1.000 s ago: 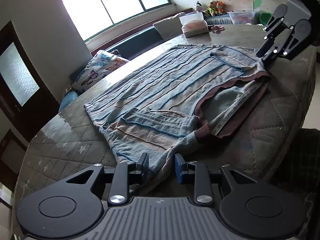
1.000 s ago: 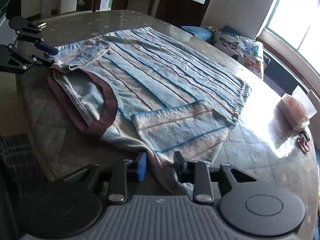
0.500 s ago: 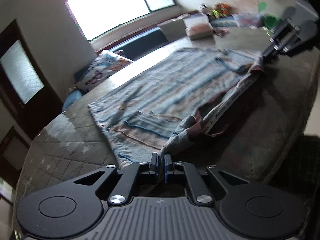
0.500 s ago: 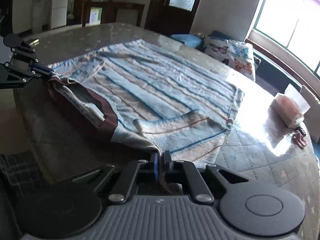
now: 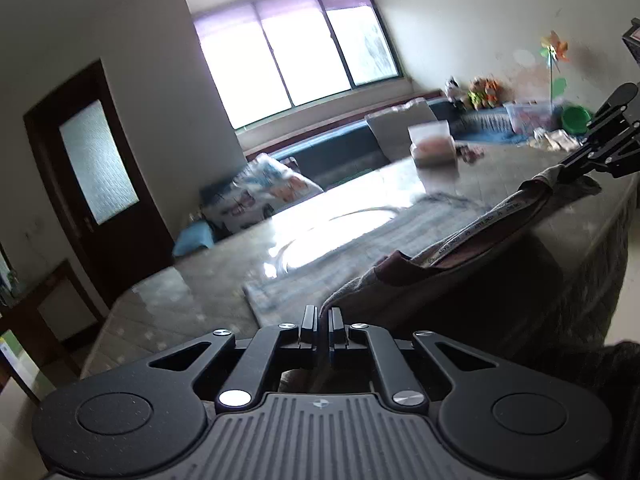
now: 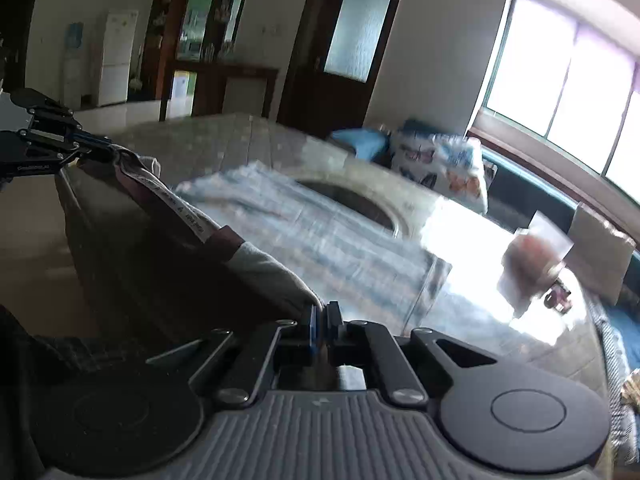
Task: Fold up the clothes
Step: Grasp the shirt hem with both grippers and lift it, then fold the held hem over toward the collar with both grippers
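Clothes here amount to one striped blue-grey garment (image 5: 360, 236) with a dark red-brown neckband, and it is partly lifted off the big round table (image 5: 192, 292). Its near edge is raised and stretched between the two grippers, while the far part lies blurred on the quilted, glossy tabletop, where window glare falls just beside it. A white printed tape sewn inside the neckband (image 6: 176, 208) runs along the raised edge between the two grips.

Behind the table, a dark bench runs under the bright window (image 5: 296, 48), with a butterfly-print cushion (image 5: 260, 192) on it. A dark wooden door with a frosted pane (image 6: 356, 32) stands on the adjoining wall.

On the tabletop, well apart from the garment, sits a tissue pack (image 5: 434, 146), blurred in both views.

At the bottom of the left wrist view, the left gripper (image 5: 324, 320) has its jaws pressed together on a grey corner of the fabric, which rises out from between them. In the right wrist view, the right gripper (image 6: 322, 318) is likewise clamped tight on a grey corner. Each gripper also shows at the edge of the other's view, pinching its end of the neckband edge with the cloth hanging below.
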`<action>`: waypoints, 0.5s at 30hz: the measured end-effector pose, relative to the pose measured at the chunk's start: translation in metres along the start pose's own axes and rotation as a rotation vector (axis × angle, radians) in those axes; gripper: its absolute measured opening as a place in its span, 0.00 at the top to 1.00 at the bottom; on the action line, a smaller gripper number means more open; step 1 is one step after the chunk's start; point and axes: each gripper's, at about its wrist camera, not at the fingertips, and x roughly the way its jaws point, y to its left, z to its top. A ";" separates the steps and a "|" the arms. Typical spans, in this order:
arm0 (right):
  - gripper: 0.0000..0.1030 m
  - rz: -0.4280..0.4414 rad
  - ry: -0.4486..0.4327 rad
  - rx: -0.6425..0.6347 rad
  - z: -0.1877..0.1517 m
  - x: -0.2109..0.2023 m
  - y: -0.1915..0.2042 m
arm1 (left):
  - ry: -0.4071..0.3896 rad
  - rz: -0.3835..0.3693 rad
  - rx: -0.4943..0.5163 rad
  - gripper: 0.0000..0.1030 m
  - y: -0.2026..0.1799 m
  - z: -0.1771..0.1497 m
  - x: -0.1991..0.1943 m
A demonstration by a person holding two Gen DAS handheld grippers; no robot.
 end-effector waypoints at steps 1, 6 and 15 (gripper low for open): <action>0.96 -0.010 -0.014 -0.006 0.005 -0.001 -0.001 | -0.010 0.007 -0.004 0.95 0.002 0.004 0.002; 0.96 -0.045 -0.068 -0.042 0.028 0.007 -0.011 | -0.038 0.044 -0.028 0.95 0.015 0.020 0.028; 0.96 -0.060 -0.043 -0.034 0.078 0.078 -0.048 | -0.007 0.052 -0.062 0.96 0.048 0.052 0.113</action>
